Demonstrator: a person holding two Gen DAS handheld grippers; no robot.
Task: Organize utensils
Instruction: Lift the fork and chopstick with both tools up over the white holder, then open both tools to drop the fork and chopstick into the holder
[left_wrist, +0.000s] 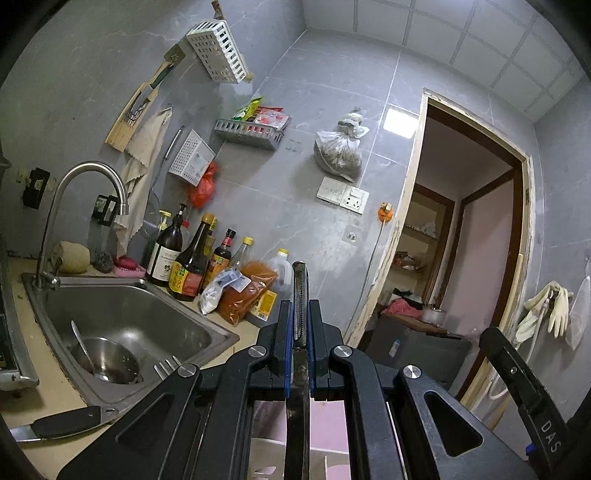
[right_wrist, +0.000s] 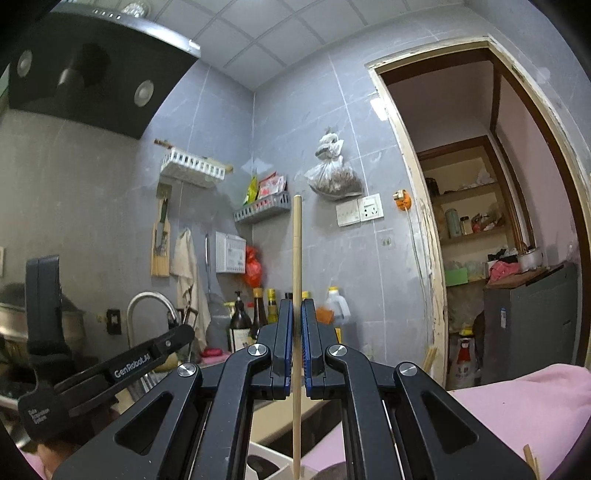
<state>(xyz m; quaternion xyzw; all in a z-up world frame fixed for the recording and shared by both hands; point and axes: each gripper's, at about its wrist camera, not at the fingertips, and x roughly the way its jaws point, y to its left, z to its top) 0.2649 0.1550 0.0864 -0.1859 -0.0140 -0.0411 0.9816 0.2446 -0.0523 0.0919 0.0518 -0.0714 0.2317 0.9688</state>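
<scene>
Progress looks partial: you have one utensil in each gripper, neither yet put away. Left gripper (left_wrist: 300, 321) is clamped narrow on a flat metal knife (left_wrist: 300, 295), serrated along one edge, standing upright between the blue pads and running down past them. Right gripper (right_wrist: 295, 325) is pinched tight on a single pale wooden chopstick (right_wrist: 297, 258), straight and plain, rising well above the fingertips and hanging well below them.

Left to do, by my reading: a fork (left_wrist: 167, 366) lies at the sink's (left_wrist: 221, 334) near rim, a ladle (left_wrist: 83, 347) rests in a steel bowl (left_wrist: 122, 360) inside the basin, and a black-handled knife (left_wrist: 62, 424) sits on the counter (left_wrist: 40, 398) just beside the sink's near corner.

Below the right gripper, a white holder (right_wrist: 266, 458) shows partly; the chopstick's lower end hangs over it. Whether it touches, you cannot tell. White wall baskets look empty of utensils.
</scene>
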